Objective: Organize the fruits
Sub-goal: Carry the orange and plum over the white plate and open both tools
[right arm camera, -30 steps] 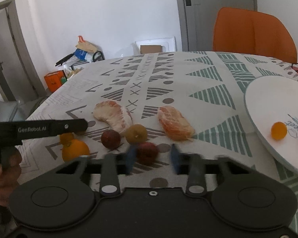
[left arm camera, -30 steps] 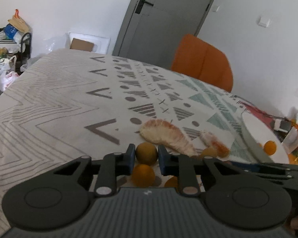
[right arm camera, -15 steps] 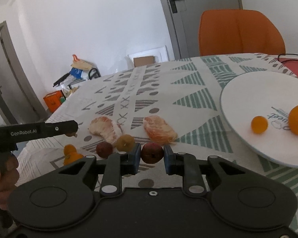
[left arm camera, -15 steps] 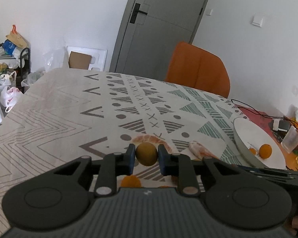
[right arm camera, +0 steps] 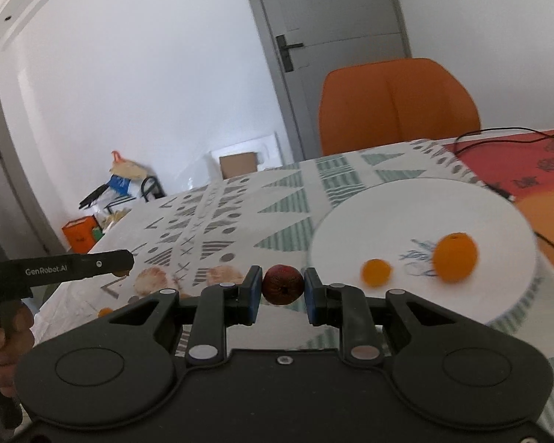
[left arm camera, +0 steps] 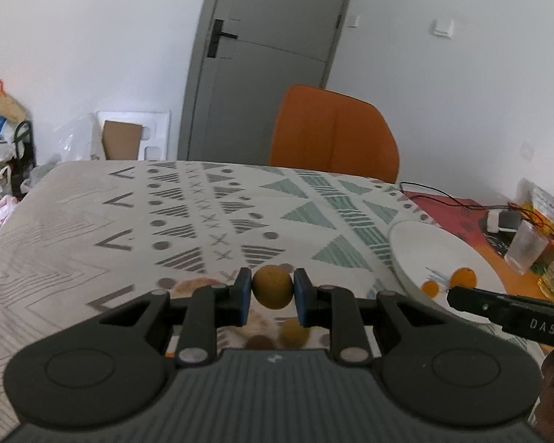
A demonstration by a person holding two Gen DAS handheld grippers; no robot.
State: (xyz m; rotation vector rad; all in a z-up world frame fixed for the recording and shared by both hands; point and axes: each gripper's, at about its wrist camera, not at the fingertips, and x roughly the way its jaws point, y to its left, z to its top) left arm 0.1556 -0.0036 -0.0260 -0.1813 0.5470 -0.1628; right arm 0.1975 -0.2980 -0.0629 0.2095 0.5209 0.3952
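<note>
My left gripper [left arm camera: 272, 291] is shut on a small brown-yellow fruit [left arm camera: 272, 286], held above the table. My right gripper [right arm camera: 282, 291] is shut on a dark red fruit [right arm camera: 282, 285], held above the table just left of the white plate [right arm camera: 406, 206]. The plate holds a small orange [right arm camera: 376, 272] and a larger orange [right arm camera: 455, 257]; the plate [left arm camera: 424, 243] also shows at the right in the left wrist view. Two peeled citrus pieces [right arm camera: 149, 280] [right arm camera: 219, 276] lie on the patterned tablecloth [left arm camera: 92, 221]. Two dark fruits [left arm camera: 293, 330] lie below my left gripper.
An orange chair [left arm camera: 332, 136] stands at the table's far side before a grey door [left arm camera: 269, 66]. A plastic cup [left arm camera: 526, 245], cables and bottles sit at the far right. Bags and boxes lie on the floor at the left. The left gripper's body [right arm camera: 74, 265] shows in the right wrist view.
Both grippers have lifted their fruits off the table and swung right, toward the plate. The right gripper closed on the red fruit one second ago.
</note>
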